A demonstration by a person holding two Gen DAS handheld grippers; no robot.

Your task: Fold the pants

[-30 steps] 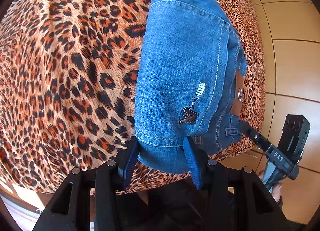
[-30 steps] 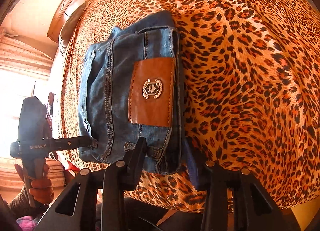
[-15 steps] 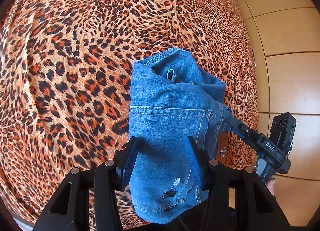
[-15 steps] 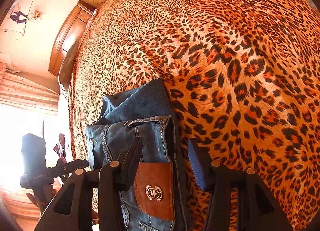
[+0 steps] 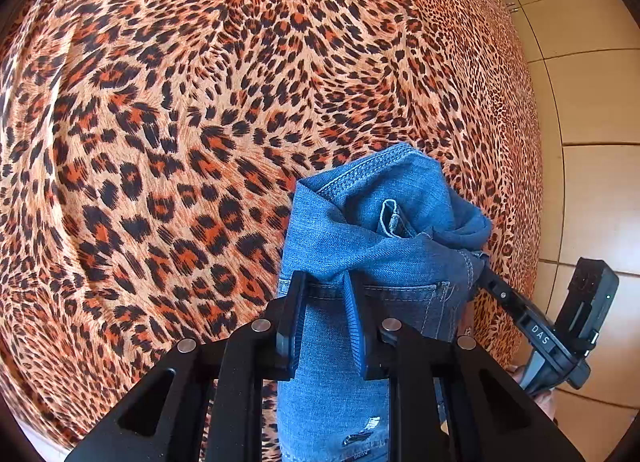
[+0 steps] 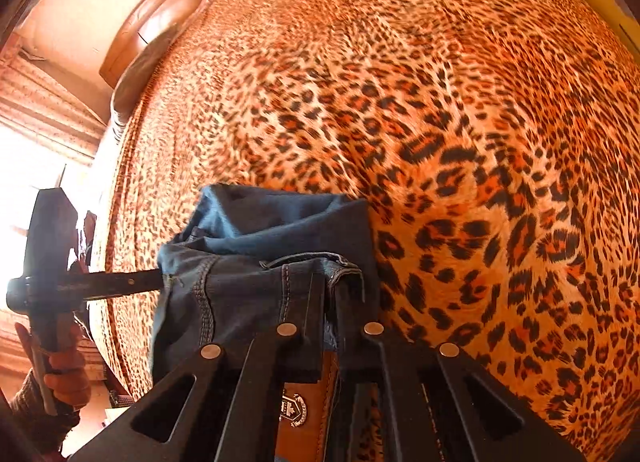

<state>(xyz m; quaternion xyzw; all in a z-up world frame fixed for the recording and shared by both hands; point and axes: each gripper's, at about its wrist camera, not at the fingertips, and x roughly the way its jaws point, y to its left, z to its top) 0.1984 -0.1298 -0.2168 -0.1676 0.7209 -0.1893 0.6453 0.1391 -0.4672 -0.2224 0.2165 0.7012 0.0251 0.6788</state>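
1. Whole scene sits on a bed covered in a leopard-print bedspread [image 5: 168, 134], orange and black spots filling nearly all of both wrist views. The fabric lies mostly smooth with a few soft ripples.
2. The folded blue jeans [image 5: 372, 246] are bunched up near the bed's edge, close to both cameras, part of the bundle raised off the spread between the two tools.
3. Left gripper [image 5: 325, 294]: its jaws have just been closing and now pinch a fold of denim right by the back pocket seam, blue pads pressed into the cloth.
4. Right gripper [image 6: 329, 294]: also just closed in, fingers clamped tight on the waistband edge, with the brown leather brand patch [image 6: 308, 414] showing right under the jaws.
5. Room stuff: pale tan floor tiles [image 5: 592, 110] run along the right side of the bed in the left view. In the right view there's a wooden headboard [image 6: 160, 22] at the far end, cream wall behind it, and a very bright curtained window [image 6: 36, 142] on the left.
6. A hand [image 6: 64, 378] with a knit sleeve cuff grips the left tool's handle.
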